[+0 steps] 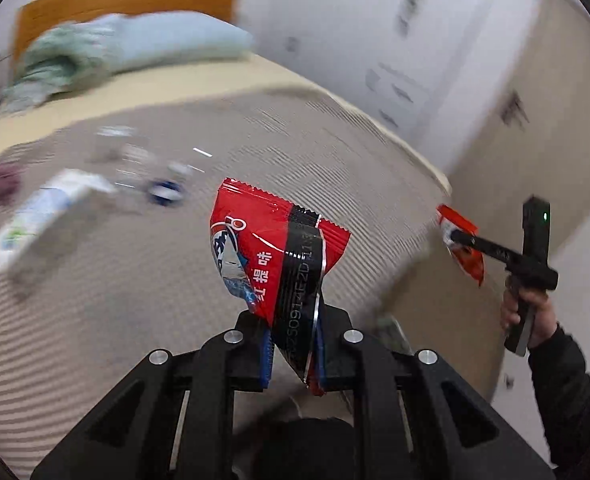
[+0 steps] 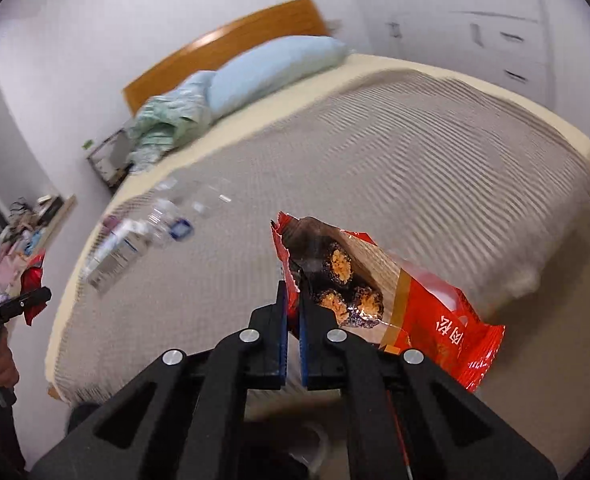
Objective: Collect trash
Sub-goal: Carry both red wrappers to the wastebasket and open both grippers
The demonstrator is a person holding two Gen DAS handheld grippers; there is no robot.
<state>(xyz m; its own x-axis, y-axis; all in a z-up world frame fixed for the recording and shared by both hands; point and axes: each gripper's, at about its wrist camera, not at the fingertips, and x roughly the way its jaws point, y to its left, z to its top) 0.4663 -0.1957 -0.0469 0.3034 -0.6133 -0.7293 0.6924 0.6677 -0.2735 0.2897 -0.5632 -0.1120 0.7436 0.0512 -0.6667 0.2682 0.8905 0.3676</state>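
Though blurred, bed (image 2: pixel 375 168) edge near tool (image 2: pixel 292 316)

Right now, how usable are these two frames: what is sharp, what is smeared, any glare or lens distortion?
Left wrist view: the left gripper and its red wrapper are sharp; the bed, carton and wall are motion-smeared; a glare spot sits top right. Right wrist view: the right gripper and snack packet are crisp; the bottle is streaked. Both show fisheye bending and dark corners.

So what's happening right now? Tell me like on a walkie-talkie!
Left gripper shut on red-and-black wrapper. Right gripper shut on red snack wrapper. Bottle and carton lie on bed. Nothing in the way.
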